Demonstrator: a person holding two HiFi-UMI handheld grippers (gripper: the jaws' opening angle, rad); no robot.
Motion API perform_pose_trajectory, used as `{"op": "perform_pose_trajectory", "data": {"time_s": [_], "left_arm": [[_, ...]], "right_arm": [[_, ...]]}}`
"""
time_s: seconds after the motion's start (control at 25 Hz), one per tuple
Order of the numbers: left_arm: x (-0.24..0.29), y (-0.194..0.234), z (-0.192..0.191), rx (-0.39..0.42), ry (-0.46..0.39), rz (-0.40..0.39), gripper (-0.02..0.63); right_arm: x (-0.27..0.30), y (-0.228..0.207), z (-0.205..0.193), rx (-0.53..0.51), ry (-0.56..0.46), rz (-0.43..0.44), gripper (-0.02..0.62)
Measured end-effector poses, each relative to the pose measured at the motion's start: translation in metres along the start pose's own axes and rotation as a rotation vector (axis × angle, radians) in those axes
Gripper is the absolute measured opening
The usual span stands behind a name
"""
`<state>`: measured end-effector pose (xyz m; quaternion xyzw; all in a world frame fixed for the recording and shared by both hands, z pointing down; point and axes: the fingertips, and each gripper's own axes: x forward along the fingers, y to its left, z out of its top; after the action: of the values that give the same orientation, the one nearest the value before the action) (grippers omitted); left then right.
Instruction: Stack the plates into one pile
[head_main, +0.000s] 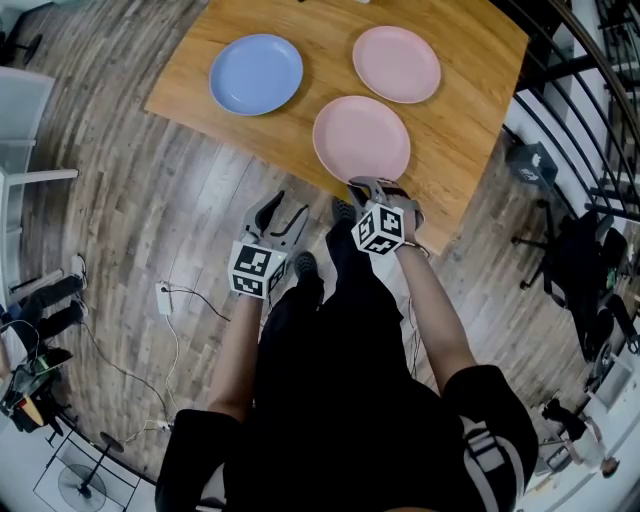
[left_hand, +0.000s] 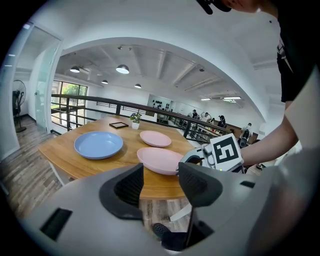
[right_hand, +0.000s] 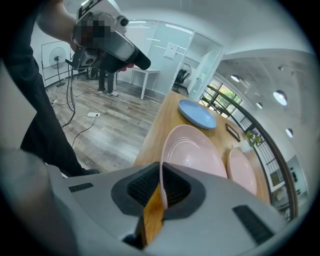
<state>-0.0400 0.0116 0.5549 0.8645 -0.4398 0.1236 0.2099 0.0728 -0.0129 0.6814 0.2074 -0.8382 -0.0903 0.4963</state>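
Note:
Three plates lie on the wooden table (head_main: 470, 110): a blue plate (head_main: 256, 74) at the left, a pink plate (head_main: 396, 63) at the far right, and a nearer pink plate (head_main: 361, 138) by the table's front edge. My right gripper (head_main: 377, 190) is shut on the near rim of that nearer pink plate (right_hand: 192, 155), whose edge runs between the pads (right_hand: 161, 189). My left gripper (head_main: 277, 215) hangs open over the floor, short of the table, with nothing between its fingers (left_hand: 131, 185). The blue plate (left_hand: 98, 144) and both pink plates (left_hand: 160, 160) lie beyond it.
A small plant pot (left_hand: 135, 120) and a dark frame (left_hand: 119, 125) stand at the table's far edge. A black railing (head_main: 580, 90) runs beside the table on the right. A power strip and cables (head_main: 165, 300) lie on the wood floor at the left.

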Motion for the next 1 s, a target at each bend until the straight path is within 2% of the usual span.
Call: {"op": "perform_pose_trajectory", "data": {"time_s": [0.64,1.0], "left_arm": [[-0.012,0.01,0.014,0.011,-0.033,0.052,0.232],[-0.014,0.018,0.019,0.0,-0.047,0.082,0.232]], "right_arm": [[-0.008,-0.021,0.022,-0.006,-0.03,-0.012,0.034],[-0.016,-0.042,0.044,-0.023,-0.093,-0.062,0.029]]}}
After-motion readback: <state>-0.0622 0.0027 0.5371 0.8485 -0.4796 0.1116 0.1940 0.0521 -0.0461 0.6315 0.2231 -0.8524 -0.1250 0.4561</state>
